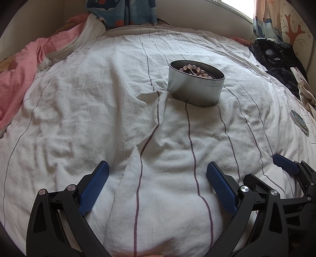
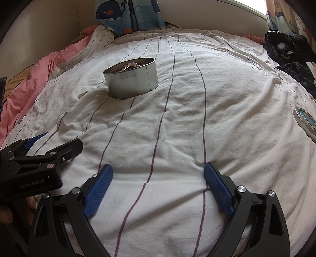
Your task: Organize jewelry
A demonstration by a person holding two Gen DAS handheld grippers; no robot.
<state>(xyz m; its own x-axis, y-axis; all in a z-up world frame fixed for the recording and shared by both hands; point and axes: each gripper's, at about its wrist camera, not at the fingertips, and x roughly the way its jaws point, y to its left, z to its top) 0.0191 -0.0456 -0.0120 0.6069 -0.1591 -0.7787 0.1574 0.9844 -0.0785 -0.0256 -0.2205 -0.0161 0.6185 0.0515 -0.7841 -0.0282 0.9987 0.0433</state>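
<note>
A round silver tin point(image 1: 195, 87) stands open on the white striped bedsheet point(image 1: 98, 110), with a pink bead bracelet point(image 1: 194, 71) lying inside it. The tin point(image 2: 131, 81) and the beads point(image 2: 131, 65) also show in the right wrist view. The tin's lid point(image 1: 299, 120) lies flat at the right edge of the bed; it also shows in the right wrist view point(image 2: 305, 120). My left gripper point(image 1: 158, 170) is open and empty, low over the sheet, well short of the tin. My right gripper point(image 2: 158, 172) is open and empty, beside the left one.
A pink blanket point(image 1: 23, 75) is bunched at the left. Dark clothes point(image 1: 276, 55) are piled at the far right by the curtain point(image 1: 286, 19). A whale-print cloth point(image 2: 126, 13) hangs at the head of the bed. The sheet has a raised fold point(image 1: 154, 110) before the tin.
</note>
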